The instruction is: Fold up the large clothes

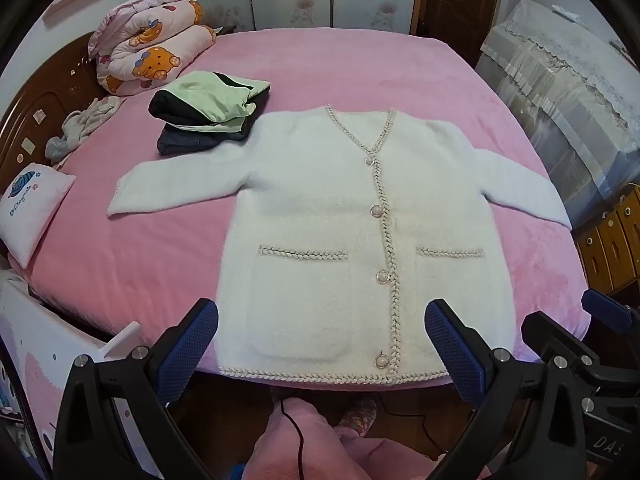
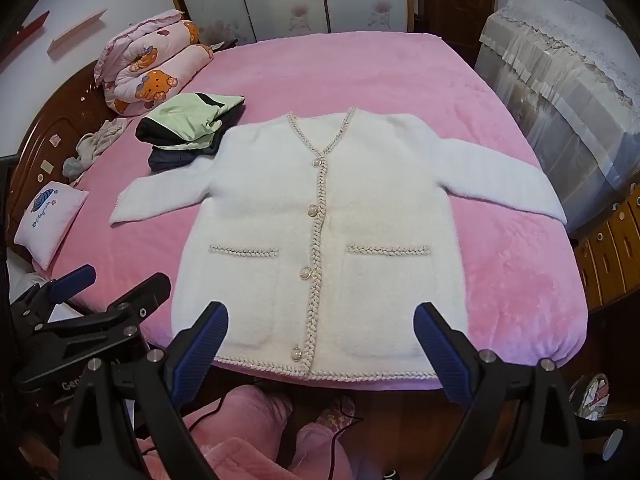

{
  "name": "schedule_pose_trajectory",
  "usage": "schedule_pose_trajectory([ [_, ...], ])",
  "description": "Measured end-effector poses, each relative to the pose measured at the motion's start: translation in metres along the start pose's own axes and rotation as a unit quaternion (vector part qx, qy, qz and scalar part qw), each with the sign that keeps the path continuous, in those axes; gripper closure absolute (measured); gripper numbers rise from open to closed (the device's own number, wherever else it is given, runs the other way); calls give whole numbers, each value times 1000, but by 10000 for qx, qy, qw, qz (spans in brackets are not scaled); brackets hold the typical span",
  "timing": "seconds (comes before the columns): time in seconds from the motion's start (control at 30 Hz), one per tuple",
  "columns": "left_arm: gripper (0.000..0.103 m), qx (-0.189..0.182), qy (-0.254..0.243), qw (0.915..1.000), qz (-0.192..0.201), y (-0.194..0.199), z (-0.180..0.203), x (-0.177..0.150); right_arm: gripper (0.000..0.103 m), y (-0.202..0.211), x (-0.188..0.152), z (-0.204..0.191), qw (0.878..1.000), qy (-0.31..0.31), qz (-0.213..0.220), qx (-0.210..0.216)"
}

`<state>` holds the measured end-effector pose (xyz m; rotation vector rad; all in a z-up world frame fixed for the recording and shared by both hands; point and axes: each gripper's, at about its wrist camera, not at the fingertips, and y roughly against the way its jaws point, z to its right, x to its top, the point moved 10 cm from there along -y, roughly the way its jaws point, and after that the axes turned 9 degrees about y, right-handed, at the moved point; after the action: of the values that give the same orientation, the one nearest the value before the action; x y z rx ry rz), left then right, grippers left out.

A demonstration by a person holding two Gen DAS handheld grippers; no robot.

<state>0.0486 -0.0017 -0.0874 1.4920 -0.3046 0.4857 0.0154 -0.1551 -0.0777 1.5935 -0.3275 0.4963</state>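
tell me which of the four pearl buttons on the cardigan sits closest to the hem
The lowest button, just above the braided hem trim of the white cardigan. The other three run up the front placket toward the V-neck, farther from the bed's near edge.

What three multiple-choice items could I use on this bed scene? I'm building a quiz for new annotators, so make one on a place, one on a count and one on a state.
1. Where does the pile of folded clothes lie?
A. by the cardigan's far left shoulder
B. on the cardigan's hem
C. on the floor

2. How many buttons show down the front of the white cardigan?
A. two
B. four
C. six

3. How do the left hand-held gripper and the right hand-held gripper stand?
A. both shut on a sleeve
B. one open, one shut
C. both open, holding nothing

Answers:
1 A: the pile sits on the pink bed, touching that shoulder.
2 B: four pearl-like buttons line the braided front edge.
3 C: each pair of jaws is spread wide over the hem, with no cloth between them.
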Motion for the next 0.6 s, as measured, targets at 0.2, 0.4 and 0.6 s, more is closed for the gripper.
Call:
schedule_pose_trajectory([
  [0.2,1,-40,24,10000,-43,0,-3,-1,8,0,-1,0,10000,36,-11,-64],
  [0.4,1,-54,26,10000,-53,1,-2,-2,8,0,-1,-1,10000,45,-13,-80],
  [0.6,1,-68,38,10000,-61,0,-4,-4,8,0,-3,-1,9999,47,-36,-88],
])
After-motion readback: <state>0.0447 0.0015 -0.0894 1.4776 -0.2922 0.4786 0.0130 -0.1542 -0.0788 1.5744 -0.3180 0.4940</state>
